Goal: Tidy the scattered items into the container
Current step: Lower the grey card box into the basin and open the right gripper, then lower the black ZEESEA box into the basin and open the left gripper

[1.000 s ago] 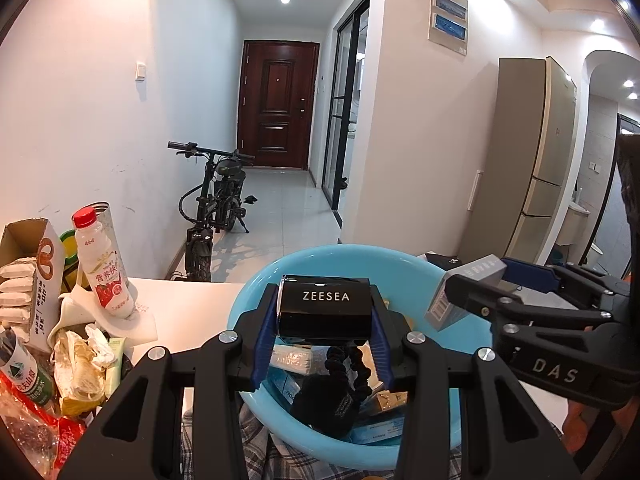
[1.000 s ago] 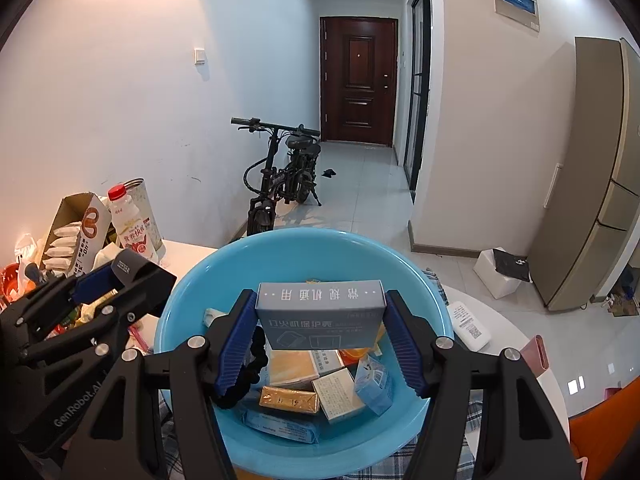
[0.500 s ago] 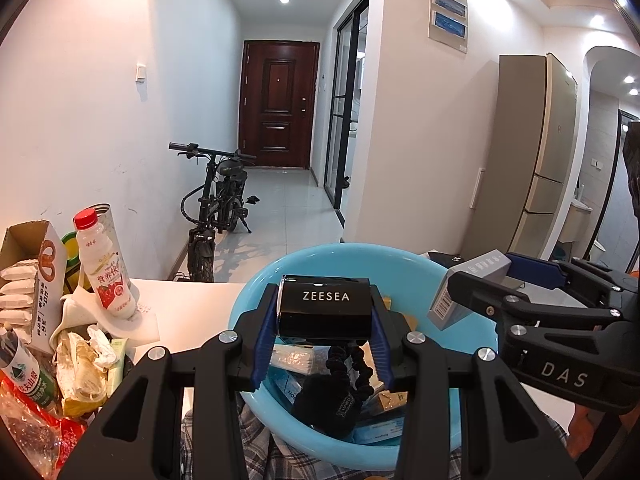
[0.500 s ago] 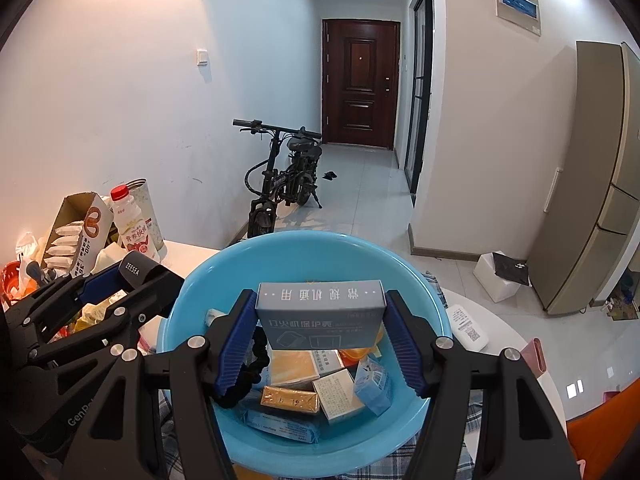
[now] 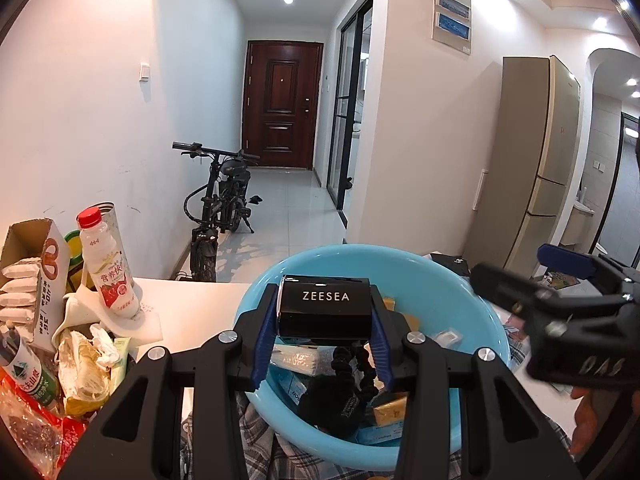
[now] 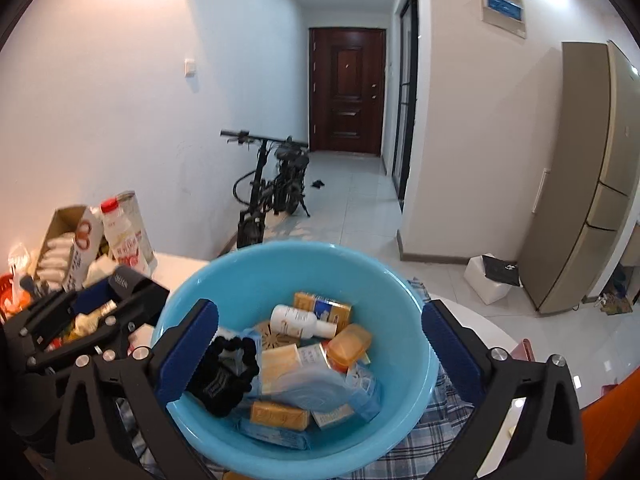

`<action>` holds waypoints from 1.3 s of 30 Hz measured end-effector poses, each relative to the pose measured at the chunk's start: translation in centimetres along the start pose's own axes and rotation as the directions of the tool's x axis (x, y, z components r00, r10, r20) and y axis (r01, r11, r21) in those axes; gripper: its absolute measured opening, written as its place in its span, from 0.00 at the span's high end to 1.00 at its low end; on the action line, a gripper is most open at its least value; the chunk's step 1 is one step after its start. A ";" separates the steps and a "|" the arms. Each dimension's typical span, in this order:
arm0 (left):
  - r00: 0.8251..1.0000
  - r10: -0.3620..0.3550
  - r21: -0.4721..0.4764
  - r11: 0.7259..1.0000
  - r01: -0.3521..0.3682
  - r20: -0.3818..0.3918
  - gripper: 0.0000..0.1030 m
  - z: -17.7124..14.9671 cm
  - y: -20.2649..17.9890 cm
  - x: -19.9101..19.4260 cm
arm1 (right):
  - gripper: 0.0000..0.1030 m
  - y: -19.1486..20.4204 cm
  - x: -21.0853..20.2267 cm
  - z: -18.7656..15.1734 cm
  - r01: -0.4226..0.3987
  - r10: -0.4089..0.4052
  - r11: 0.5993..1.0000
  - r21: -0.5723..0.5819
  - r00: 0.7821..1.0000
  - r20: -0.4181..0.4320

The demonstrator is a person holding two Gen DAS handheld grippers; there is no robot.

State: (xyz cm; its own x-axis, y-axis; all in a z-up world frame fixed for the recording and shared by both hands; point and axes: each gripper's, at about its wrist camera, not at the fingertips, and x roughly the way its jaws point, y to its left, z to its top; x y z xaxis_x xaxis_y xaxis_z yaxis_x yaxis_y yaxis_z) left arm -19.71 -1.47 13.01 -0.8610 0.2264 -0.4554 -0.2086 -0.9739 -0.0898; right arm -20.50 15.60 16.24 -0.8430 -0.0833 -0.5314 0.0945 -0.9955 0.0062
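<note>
My left gripper (image 5: 325, 332) is shut on a black ZEESEA box (image 5: 325, 307) and holds it above the near left side of the blue basin (image 5: 472, 304). My right gripper (image 6: 320, 344) is open and empty, its fingers spread wide over the blue basin (image 6: 416, 364). The basin holds several small boxes, a white bottle (image 6: 298, 321), an orange case (image 6: 349, 343) and a black flexible tripod (image 6: 224, 372). The right gripper also shows in the left wrist view at the right edge, and the left gripper in the right wrist view (image 6: 96, 312) at the left.
A cluttered pile stands at the table's left: a strawberry drink bottle (image 5: 106, 264), a pretzel carton (image 5: 32, 280), a green water bottle (image 5: 28, 372) and wrappers. A plaid cloth (image 6: 444, 408) lies under the basin. A bicycle (image 5: 220, 208) stands in the hallway beyond.
My right gripper has opened and let go of the grey box, which has dropped out of its fingers towards the basin. My left gripper still holds the ZEESEA box in place.
</note>
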 end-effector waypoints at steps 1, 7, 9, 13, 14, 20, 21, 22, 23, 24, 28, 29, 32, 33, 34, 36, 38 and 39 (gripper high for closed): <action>1.000 -0.002 0.002 1.000 0.002 0.001 0.62 0.0 -0.1 0.0 | 0.00 -0.2 -0.2 0.0 -0.003 0.003 1.000 0.009 1.000 0.005; 1.000 -0.008 0.015 1.000 0.008 -0.002 0.62 -0.1 -0.5 0.0 | 0.00 -1.0 -0.8 0.4 0.005 -0.006 0.999 0.035 1.000 0.025; 1.000 -0.009 0.017 1.000 0.009 -0.002 0.61 -0.1 -0.7 0.0 | 0.00 -1.2 -1.0 0.5 0.002 -0.003 0.999 0.041 1.000 0.028; 1.000 -0.009 0.024 1.000 0.009 -0.006 0.61 -0.2 -0.9 0.2 | 0.00 -1.4 -1.1 0.4 -0.002 0.001 0.999 0.043 1.000 0.031; 1.000 -0.010 0.026 1.000 0.010 -0.006 0.61 -0.3 -1.0 0.2 | 0.00 -1.4 -1.2 0.4 -0.004 0.003 0.999 0.042 1.000 0.031; 1.000 -0.013 0.032 0.999 0.013 -0.009 0.61 -0.4 -1.1 0.3 | 0.00 -1.6 -1.5 0.5 -0.008 0.007 0.999 0.037 1.000 0.029; 1.000 -0.014 0.033 0.999 0.014 -0.009 0.61 -0.4 -1.1 0.3 | 0.00 -1.6 -1.6 0.6 -0.008 0.007 0.999 0.036 1.000 0.030; 1.000 -0.015 0.031 0.999 0.016 -0.008 0.61 -0.4 -1.1 0.3 | 0.00 -1.5 -1.6 0.6 -0.007 0.005 0.999 0.036 0.999 0.032; 1.000 -0.016 0.031 0.999 0.016 -0.007 0.61 -0.4 -1.1 0.3 | 0.00 -1.4 -1.7 0.6 -0.007 0.006 0.999 0.035 0.999 0.034; 1.000 -0.017 0.031 0.999 0.017 -0.007 0.61 -0.5 -1.1 0.3 | 0.00 -1.4 -1.8 0.6 -0.008 0.007 0.999 0.035 0.999 0.037; 1.000 -0.015 0.031 0.999 0.015 -0.011 0.61 -0.4 -1.0 0.5 | 0.00 -1.3 -1.9 0.6 -0.010 0.009 0.999 0.034 0.999 0.039; 1.000 -0.019 0.031 0.999 0.019 -0.011 0.61 -0.4 -1.0 0.4 | 0.00 -1.3 -2.0 0.5 -0.008 0.007 0.999 0.032 0.999 0.038; 1.000 -0.019 0.031 0.999 0.019 -0.011 0.61 -0.4 -1.0 0.4 | 0.00 -1.4 -2.0 0.5 -0.011 0.010 0.999 0.035 0.999 0.039; 1.000 -0.019 0.030 0.999 0.019 -0.012 0.61 -0.4 -0.9 0.5 | 0.00 -1.3 -2.0 0.6 -0.012 0.011 0.999 0.036 0.999 0.041; 1.000 -0.019 0.028 0.999 0.019 -0.012 0.61 -0.3 -1.0 0.4 | 0.00 -1.4 -2.1 0.6 -0.015 0.014 0.999 0.038 0.999 0.049; 1.000 -0.018 0.028 0.999 0.018 -0.011 0.61 -0.3 -1.0 0.4 | 0.00 -1.4 -2.5 0.7 -0.019 0.016 0.999 0.040 0.998 0.063; 1.000 -0.021 0.025 0.999 0.021 -0.012 0.61 -0.3 -0.9 0.4 | 0.00 -1.3 -2.8 0.8 -0.021 0.018 0.999 0.038 0.997 0.069; 1.000 -0.021 0.026 0.999 0.021 -0.014 0.61 -0.3 -0.9 0.5 | 0.00 -1.3 -2.9 0.8 -0.022 0.019 0.999 0.039 0.997 0.070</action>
State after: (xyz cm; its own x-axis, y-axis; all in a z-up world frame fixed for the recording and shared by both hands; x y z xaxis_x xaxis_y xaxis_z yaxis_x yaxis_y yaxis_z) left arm -19.81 -0.47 12.60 -0.8500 0.2462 -0.4657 -0.2386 -0.9681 -0.0763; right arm -18.64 17.09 18.44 -0.8760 -0.1053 -0.4707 0.0924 -0.9944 0.0504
